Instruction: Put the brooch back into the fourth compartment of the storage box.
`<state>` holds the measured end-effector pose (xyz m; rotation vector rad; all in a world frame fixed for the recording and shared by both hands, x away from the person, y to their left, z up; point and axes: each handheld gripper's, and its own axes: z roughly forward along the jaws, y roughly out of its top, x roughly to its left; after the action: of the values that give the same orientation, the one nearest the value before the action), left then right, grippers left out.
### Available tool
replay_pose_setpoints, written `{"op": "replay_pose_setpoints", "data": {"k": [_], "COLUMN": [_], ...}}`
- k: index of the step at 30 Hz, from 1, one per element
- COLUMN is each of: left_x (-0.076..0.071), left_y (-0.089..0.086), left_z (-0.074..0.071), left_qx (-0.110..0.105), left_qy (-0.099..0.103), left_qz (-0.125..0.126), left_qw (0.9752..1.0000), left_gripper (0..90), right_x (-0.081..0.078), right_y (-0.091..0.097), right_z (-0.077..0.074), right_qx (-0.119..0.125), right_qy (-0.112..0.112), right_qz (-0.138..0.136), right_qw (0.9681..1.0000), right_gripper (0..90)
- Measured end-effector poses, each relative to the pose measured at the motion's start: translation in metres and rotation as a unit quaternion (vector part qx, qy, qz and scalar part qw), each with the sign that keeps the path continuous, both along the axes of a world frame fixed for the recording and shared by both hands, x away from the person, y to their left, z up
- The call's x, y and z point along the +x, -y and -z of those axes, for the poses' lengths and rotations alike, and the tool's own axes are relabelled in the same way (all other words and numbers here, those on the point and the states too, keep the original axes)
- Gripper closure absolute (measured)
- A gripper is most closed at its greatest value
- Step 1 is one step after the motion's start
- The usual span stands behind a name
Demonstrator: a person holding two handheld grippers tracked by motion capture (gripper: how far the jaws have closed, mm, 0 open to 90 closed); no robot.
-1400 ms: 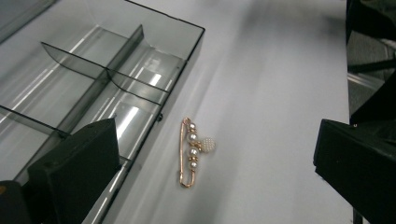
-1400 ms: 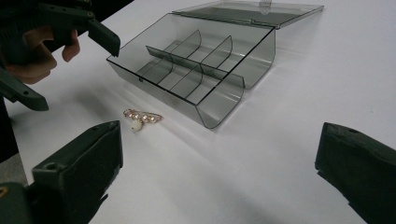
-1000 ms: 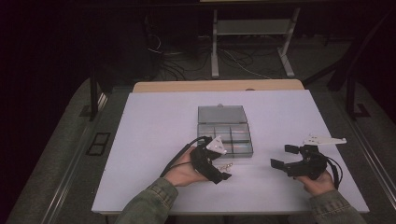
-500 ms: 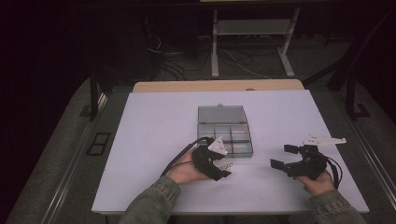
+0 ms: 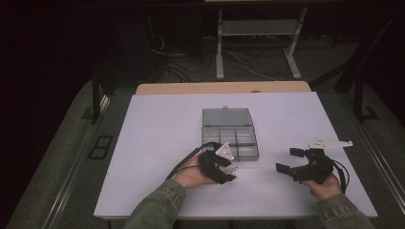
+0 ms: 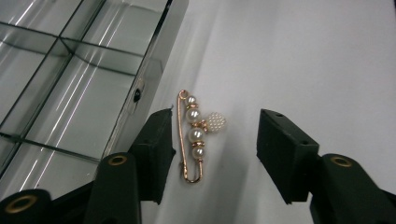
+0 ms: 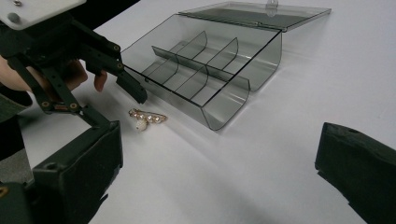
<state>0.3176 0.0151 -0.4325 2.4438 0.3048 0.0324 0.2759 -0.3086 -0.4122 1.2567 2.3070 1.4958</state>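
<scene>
— Beside the box (image 6: 84, 88), what lies on the bench (image 5: 157, 124)?
— A pearl pin (image 6: 194, 135), flat, just off the box's front wall, between the left gripper (image 6: 212, 140) jaws (they have just been closing, not yet pressing it).
— And the right gripper (image 5: 292, 161)?
— Jaws wide open, empty, well apart from the box.

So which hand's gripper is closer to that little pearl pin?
Left. The left gripper has its closing fingers on both sides of the pearl pin; the right gripper sits well off.
</scene>
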Motion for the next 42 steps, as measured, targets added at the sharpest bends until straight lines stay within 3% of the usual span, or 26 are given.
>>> {"op": "replay_pose_setpoints", "data": {"k": [11,21,28,37,42], "left_x": [0.0047,0.0048,0.0042,0.0055,0.0047], "left_y": [0.0004,-0.0005,-0.0032,-0.0023,-0.0032], "left_z": [0.0069,0.0086,0.0108,0.0090,0.0034], "left_qx": [0.000,-0.003,-0.015,-0.011,-0.022], "left_qy": [-0.006,0.017,0.017,0.012,0.009], "left_qz": [0.000,-0.004,-0.012,-0.012,-0.010], "left_qw": [1.0000,0.9998,0.9997,0.9998,0.9997], "left_gripper": [54.3,69.5,79.9,81.2,81.1], "right_x": [0.0007,0.0009,0.0012,0.0009,0.0012], "right_y": [-0.0010,-0.0008,-0.0008,-0.0009,0.0000], "right_z": [0.0007,0.0005,0.0007,0.0006,0.0006], "right_qx": [-0.004,-0.003,-0.003,-0.003,-0.003], "right_qy": [0.004,0.005,0.006,0.005,0.004], "right_qz": [-0.007,-0.009,-0.009,-0.010,-0.009], "right_qw": [1.0000,0.9999,0.9999,0.9999,0.9999], "right_gripper": [0.7,0.7,0.7,0.7,0.8]}}
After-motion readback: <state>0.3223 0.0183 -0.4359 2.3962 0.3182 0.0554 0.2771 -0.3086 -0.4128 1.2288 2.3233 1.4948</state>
